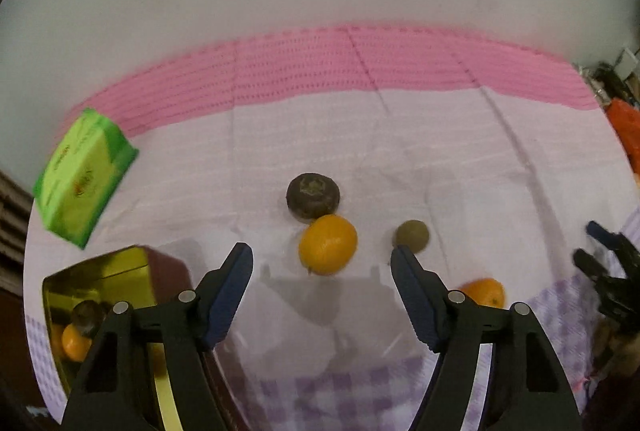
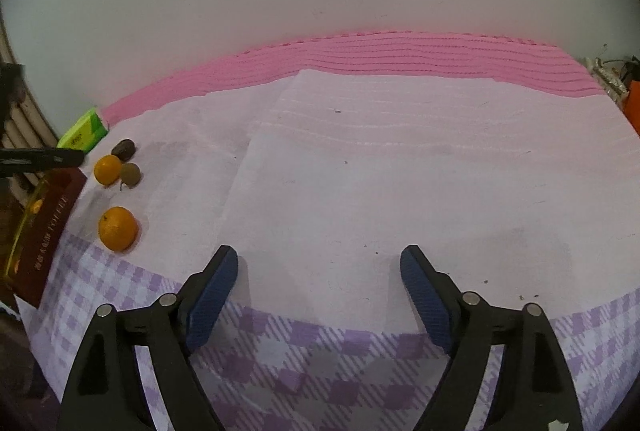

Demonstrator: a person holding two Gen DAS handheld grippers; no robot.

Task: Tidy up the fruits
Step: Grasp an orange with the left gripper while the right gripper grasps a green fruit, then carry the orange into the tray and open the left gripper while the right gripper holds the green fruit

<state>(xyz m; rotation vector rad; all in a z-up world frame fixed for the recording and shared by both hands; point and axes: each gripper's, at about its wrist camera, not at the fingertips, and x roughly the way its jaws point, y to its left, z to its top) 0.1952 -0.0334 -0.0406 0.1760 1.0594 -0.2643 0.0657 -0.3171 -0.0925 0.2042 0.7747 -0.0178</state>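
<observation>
In the left wrist view my left gripper point(image 1: 322, 255) is open and empty, its jaws spread just short of an orange point(image 1: 327, 244). A dark brown fruit point(image 1: 313, 195) touches the orange's far side. A small brown-green fruit point(image 1: 412, 236) lies by the right fingertip. A second orange point(image 1: 483, 292) lies to the right, partly hidden by the finger. A gold-lined red tin point(image 1: 100, 291) at lower left holds an orange point(image 1: 74, 343) and a dark fruit point(image 1: 86, 315). My right gripper point(image 2: 319, 257) is open and empty over bare cloth; the fruits point(image 2: 107, 169) and the second orange point(image 2: 118, 228) lie far left.
A green packet point(image 1: 84, 177) lies at the left on the white cloth point(image 1: 440, 151), also seen in the right wrist view point(image 2: 82, 135). A pink knitted cloth point(image 1: 360, 59) runs along the back by the wall. Purple checked cloth point(image 2: 320, 359) covers the near edge. Clutter sits at far right point(image 1: 624, 127).
</observation>
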